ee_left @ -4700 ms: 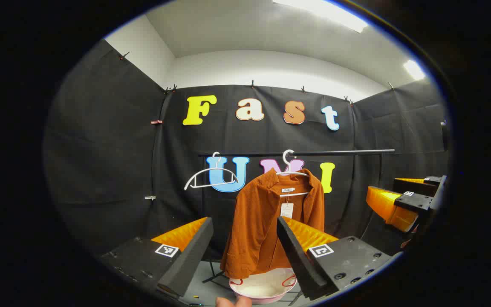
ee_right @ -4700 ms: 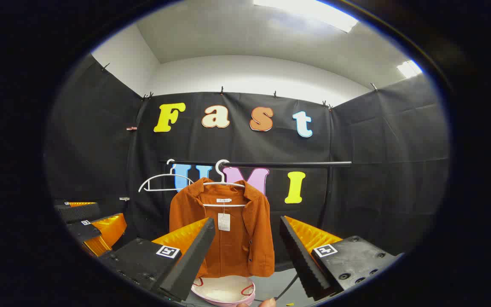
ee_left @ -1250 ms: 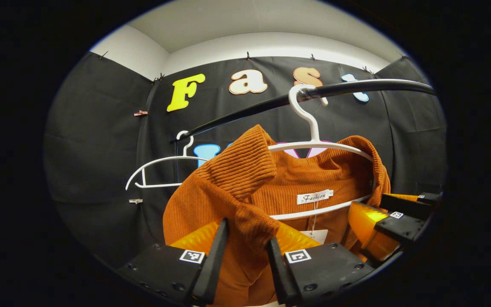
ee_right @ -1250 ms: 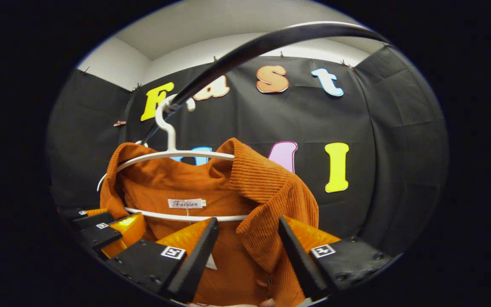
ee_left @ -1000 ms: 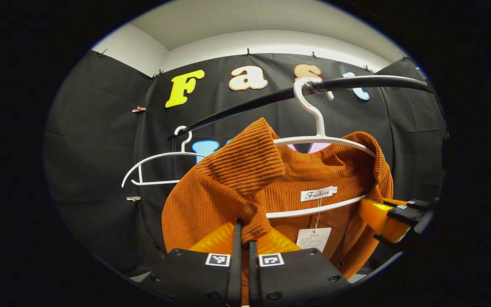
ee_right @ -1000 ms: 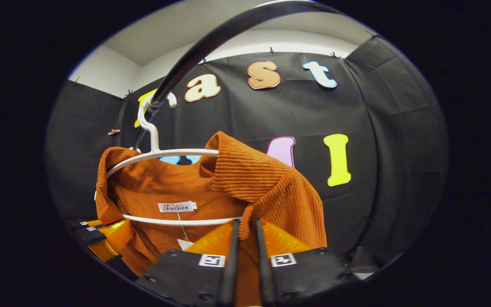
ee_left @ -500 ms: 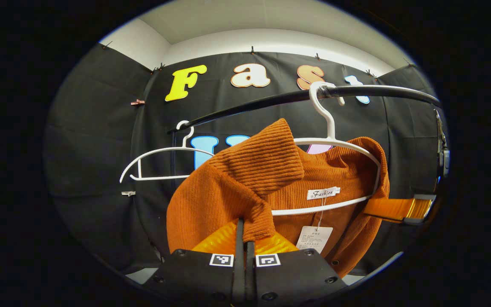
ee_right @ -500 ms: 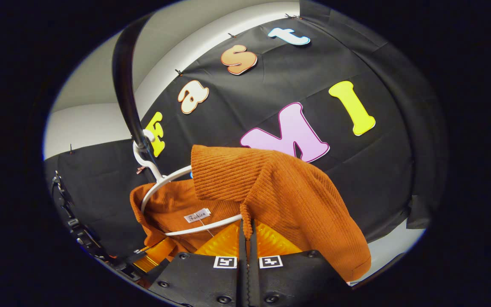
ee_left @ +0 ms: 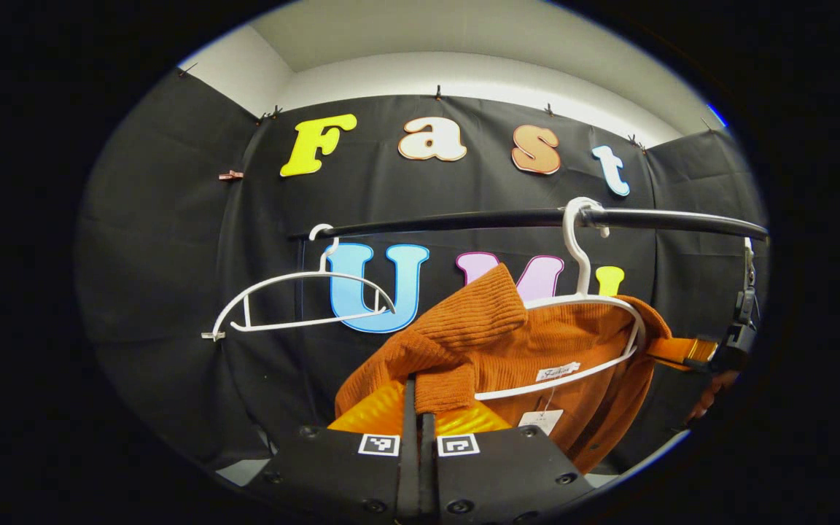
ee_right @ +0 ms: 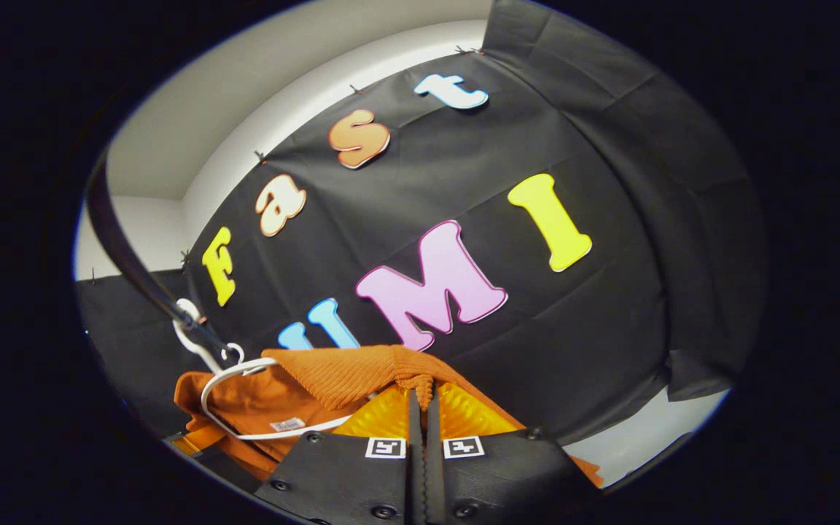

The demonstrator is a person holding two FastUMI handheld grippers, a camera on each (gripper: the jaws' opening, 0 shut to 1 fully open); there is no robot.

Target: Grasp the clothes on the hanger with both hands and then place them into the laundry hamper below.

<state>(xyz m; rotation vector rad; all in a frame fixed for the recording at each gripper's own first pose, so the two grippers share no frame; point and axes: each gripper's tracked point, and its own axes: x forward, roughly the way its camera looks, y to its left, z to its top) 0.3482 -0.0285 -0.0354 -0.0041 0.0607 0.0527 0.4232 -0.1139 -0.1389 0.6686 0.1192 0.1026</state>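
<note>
Both grippers are clamped on the orange ribbed jacket [ee_left: 558,350]. Left gripper [ee_left: 418,408], seen in the left gripper view, has its fingers pressed together on a folded edge of the collar. Right gripper [ee_right: 420,408], seen in the right gripper view, has its fingers closed on the opposite collar edge (a small bunch of cloth sticks up between the tips). That gripper also appears at the right edge of the left gripper view, touching the jacket's far shoulder. The jacket hangs partly on a white hanger [ee_left: 580,292], pulled down on the near side. This hanger hooks over a black rail [ee_left: 464,220]. A second white hanger [ee_left: 303,299], bare, hangs farther left on that rail.
</note>
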